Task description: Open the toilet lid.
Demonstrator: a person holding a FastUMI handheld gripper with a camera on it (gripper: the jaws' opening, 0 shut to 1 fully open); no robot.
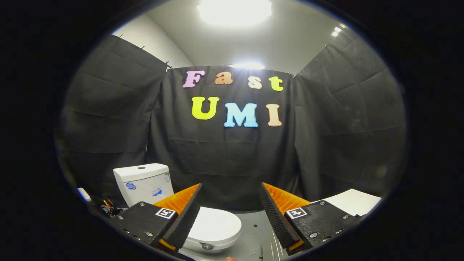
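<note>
Booth clutter on a grey floor

A white sheet [353,201] is seen lying flat at the right edge of the grey floor [253,232]. A small white object [84,194] and tangled cables [107,206] are found at the far left, beside black cloth.

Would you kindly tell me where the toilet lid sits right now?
In the gripper view, the closed toilet lid lies beyond the open tongs, partly behind their left finger, just in front of the white tank.

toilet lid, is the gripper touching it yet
Cannot tell. In the gripper view the open gripper sits over the closed toilet lid; one finger overlaps it, height gap unreadable.
</note>
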